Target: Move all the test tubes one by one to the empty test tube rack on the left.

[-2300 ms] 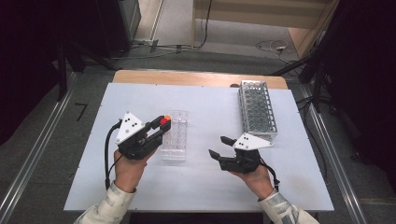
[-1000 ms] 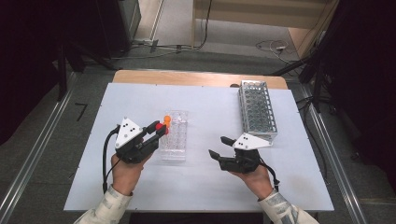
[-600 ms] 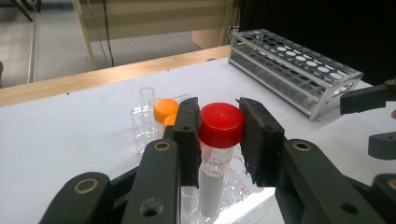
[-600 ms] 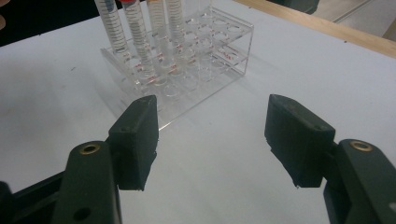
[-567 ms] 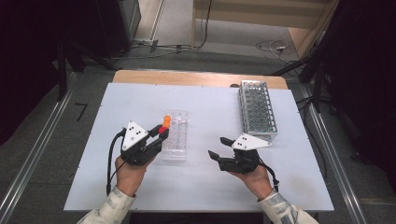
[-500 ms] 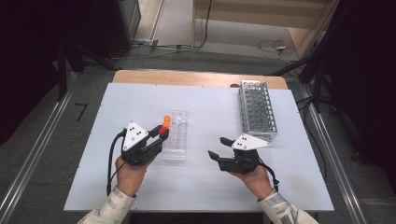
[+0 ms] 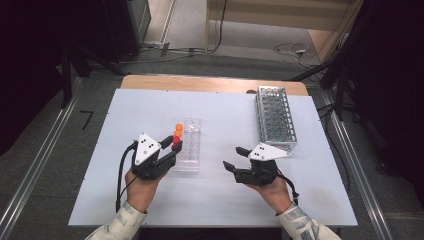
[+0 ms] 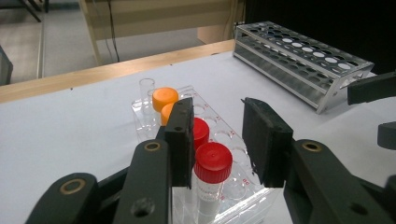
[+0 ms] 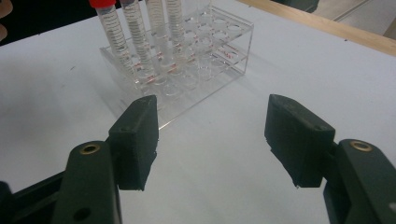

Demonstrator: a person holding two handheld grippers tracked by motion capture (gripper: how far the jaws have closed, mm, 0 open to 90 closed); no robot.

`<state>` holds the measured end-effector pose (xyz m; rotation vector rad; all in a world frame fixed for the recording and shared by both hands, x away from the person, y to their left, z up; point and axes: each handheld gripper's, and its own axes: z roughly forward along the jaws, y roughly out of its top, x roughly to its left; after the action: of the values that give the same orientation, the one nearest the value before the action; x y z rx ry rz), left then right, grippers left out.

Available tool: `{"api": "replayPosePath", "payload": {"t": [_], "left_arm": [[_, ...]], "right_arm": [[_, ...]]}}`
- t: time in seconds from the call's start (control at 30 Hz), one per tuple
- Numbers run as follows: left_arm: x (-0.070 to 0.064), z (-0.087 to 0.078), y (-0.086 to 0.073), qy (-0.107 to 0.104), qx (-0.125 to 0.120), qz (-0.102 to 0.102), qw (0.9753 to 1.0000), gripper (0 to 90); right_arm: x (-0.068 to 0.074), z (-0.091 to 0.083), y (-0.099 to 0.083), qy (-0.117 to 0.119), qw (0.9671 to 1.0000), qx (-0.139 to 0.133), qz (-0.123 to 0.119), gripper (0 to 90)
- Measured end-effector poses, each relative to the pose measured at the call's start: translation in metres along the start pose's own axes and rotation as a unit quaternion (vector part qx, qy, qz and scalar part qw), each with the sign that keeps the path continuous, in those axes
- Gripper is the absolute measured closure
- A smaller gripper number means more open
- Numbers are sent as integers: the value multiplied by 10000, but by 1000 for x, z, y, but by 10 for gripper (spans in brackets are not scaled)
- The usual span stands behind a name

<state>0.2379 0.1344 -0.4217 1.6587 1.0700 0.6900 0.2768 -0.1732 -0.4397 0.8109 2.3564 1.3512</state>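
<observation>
While left tongs (image 8: 217, 142) gape around red-capped tube (image 8: 212, 163), right tongs (image 9: 212, 140) open, markings unreadable.

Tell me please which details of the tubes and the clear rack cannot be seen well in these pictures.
- Nearest red-capped tube: left gripper view, its bottom is cut off by the lower edge.
- Orange-capped tubes: same view, the rear one's body is hidden by the front cap and left jaw.
- Tube caps: right gripper view, cut off by the top edge.
- Clear rack: high view, markings too small.

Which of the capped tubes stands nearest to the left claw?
The front red-capped tube, at the rack's near end, stands between the left claw's open jaws; the other red and two orange ones stand behind.
</observation>
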Motion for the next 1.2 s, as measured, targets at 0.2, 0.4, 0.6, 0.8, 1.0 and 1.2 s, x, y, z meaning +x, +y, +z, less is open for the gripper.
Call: {"api": "replayPosePath", "payload": {"t": [0.2,0.4,0.6,0.8,1.0,1.2], "left_arm": [[0,0,0,6,3,-32,10000,578],[2,-1,0,-3,-2,-90,10000,532],[3,-3,1,23,-19,-171,9998,425],[2,-4,1,60,30,-255,9997,278],[3,-6,1,108,-26,-279,9995,239],[6,-9,-1,190,-16,-308,9993,217]], "right_arm": [[0,0,0,-8,10000,8,0,333],[0,0,0,-26,10000,15,21,333],[-2,0,0,-50,10000,3,9,321],[-4,0,-1,-114,9999,18,42,301],[-5,0,-1,-171,9998,46,104,267],[-8,-1,-1,-211,9996,29,210,256]]}}
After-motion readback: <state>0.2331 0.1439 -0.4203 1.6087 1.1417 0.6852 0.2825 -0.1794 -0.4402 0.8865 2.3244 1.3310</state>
